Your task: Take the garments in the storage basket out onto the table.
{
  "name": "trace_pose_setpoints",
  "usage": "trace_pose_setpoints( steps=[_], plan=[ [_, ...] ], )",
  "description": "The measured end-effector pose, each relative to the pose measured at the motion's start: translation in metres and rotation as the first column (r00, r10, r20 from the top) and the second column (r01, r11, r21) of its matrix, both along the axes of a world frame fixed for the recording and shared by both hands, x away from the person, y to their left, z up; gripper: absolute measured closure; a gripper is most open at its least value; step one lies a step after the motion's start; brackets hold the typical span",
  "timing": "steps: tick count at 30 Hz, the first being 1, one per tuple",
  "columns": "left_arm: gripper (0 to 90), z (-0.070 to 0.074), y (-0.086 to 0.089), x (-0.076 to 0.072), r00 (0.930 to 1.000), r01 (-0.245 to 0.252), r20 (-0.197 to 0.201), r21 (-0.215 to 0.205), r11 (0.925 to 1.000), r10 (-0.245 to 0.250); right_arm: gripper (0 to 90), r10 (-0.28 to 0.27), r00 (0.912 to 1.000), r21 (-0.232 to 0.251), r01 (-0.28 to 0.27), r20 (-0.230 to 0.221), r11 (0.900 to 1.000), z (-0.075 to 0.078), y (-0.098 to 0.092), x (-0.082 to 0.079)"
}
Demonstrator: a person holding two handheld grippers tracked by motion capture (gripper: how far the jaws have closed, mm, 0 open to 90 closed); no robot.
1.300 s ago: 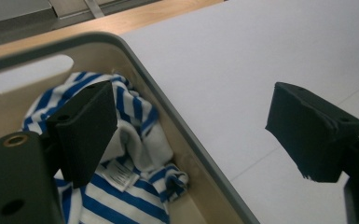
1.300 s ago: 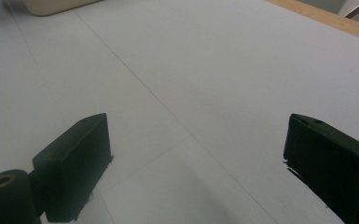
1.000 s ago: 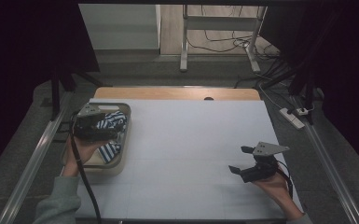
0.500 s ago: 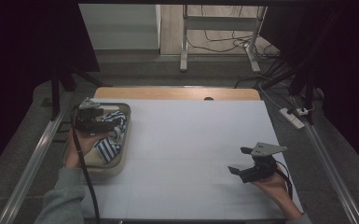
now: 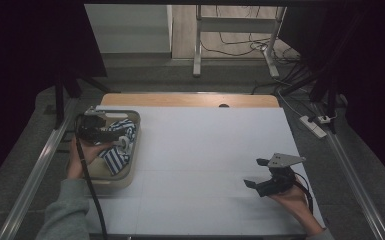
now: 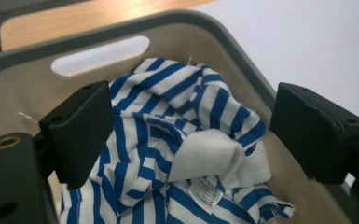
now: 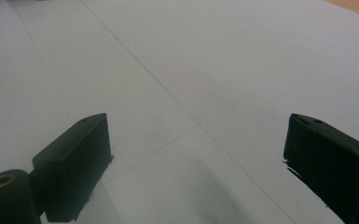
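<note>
Two grippers are working at the white table (image 5: 205, 150): the left gripper (image 6: 191, 135) is hovering, jaws spread wide and holding nothing, over a blue-and-white striped cloth (image 6: 177, 154) lying crumpled inside the beige tray (image 5: 130, 150); the right gripper (image 5: 260, 175) is resting wide open on bare tabletop.

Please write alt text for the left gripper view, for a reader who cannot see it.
A crumpled blue-and-white striped cloth with a white label lies in a beige tray. The open left hand-held gripper has one black jaw on each side of it. Behind the tray lies a white table.
</note>
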State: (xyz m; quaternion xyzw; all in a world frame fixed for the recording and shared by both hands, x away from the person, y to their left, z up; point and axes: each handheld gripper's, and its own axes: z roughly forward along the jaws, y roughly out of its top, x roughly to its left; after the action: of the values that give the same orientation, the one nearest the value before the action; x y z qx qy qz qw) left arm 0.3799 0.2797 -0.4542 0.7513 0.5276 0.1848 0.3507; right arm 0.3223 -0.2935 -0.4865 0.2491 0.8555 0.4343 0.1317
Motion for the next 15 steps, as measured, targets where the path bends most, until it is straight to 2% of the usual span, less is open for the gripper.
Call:
trace_pose_setpoints(
  steps=[4, 7, 9, 12, 15],
  plan=[
    [13.1, -0.005, -0.003, 0.012, 0.999, 0.003, -0.044, 0.028, 0.9996, -0.002, 7.0, 0.001, 1.0, 0.001, -0.001, 0.0, 1.0, -0.001, 0.001, 0.0],
    [13.1, -0.006, -0.005, 0.02, 0.9982, 0.013, -0.059, 0.015, 0.9998, -0.012, 7.0, -0.003, 1.0, 0.0, 0.003, 0.0, 1.0, -0.001, 0.001, 0.0],
    [12.8, -0.008, -0.008, 0.027, 0.9972, 0.021, -0.072, 0.028, 0.9994, -0.019, 7.0, -0.006, 1.0, -0.001, 0.006, 0.001, 1.0, 0.0, 0.001, 0.0],
    [12.4, -0.011, -0.011, 0.031, 0.9961, 0.024, -0.086, 0.031, 0.9992, -0.021, 7.0, -0.008, 1.0, -0.004, 0.008, 0.0, 1.0, -0.001, 0.001, 0.0],
    [11.0, -0.016, -0.012, 0.034, 0.992, 0.02, -0.126, 0.043, 0.9989, -0.014, 7.0, -0.006, 1.0, -0.006, 0.006, -0.002, 1.0, -0.001, 0.001, 0.0]
  ],
)
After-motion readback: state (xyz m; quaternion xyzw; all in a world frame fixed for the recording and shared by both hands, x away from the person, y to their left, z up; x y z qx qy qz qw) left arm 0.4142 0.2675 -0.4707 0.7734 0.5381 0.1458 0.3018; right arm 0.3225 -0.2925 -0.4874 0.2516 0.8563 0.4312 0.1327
